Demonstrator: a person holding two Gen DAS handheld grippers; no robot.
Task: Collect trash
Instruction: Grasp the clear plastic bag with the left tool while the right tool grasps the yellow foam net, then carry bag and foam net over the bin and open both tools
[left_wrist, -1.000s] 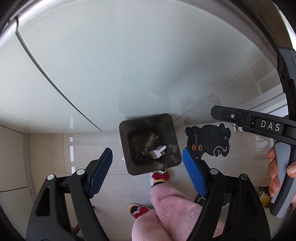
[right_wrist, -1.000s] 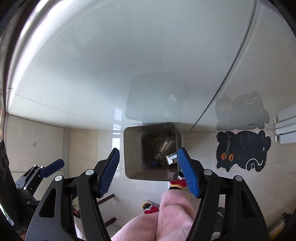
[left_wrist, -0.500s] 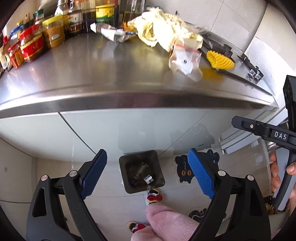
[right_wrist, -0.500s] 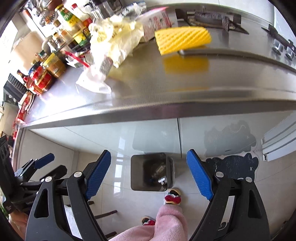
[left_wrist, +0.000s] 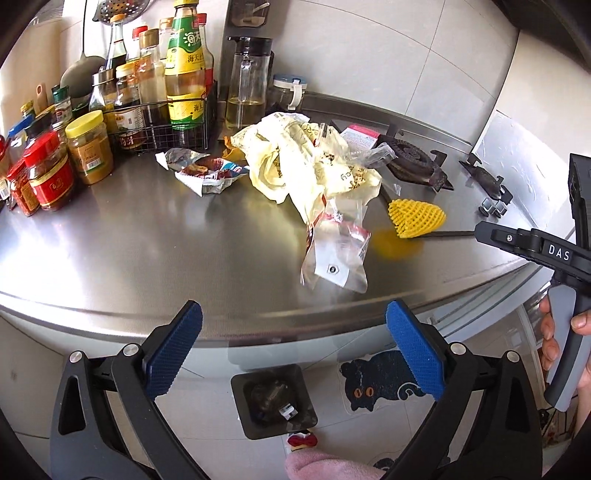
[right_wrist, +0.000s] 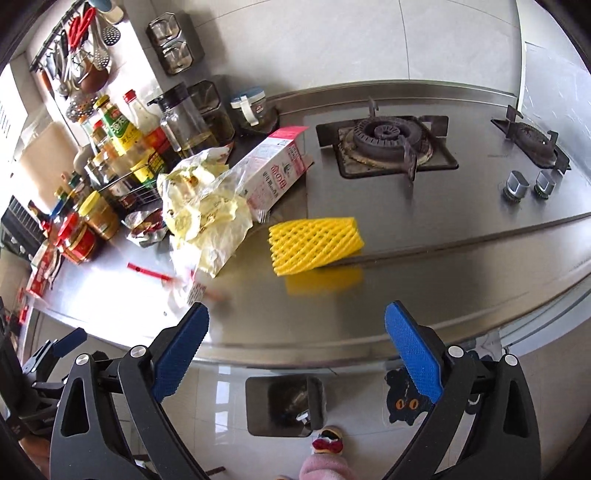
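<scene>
Both cameras have swung up from the floor bin to the steel countertop (left_wrist: 110, 251) since a second ago, and each gripper now hovers in front of its near edge with blue pads spread wide and nothing between them. At the far left stand spice jars (left_wrist: 51, 173) and a wire rack of sauce bottles (left_wrist: 184, 74). Just right of them a torn foil wrapper (left_wrist: 201, 171) lies flat on the steel, touching the heap of crumpled yellow plastic bags (left_wrist: 310, 162) at the middle of the counter. A clear zip bag (left_wrist: 336, 254) spills from that heap toward the near edge, ahead of the left gripper (left_wrist: 293, 350). Behind the heap, a pink and white carton (right_wrist: 271, 173) lies tipped on its side, leaning into the bags. Right of the heap, apart from it, a yellow foam net sleeve (right_wrist: 314, 243) rests near the front of the gas burner (right_wrist: 388, 140). The right gripper (right_wrist: 295, 350) points toward this sleeve. Below the counter edge, on the floor, the dark trash bin (left_wrist: 273, 398) stands open with rubbish already inside, and a black cat mat (left_wrist: 376, 384) lies just right of it.
</scene>
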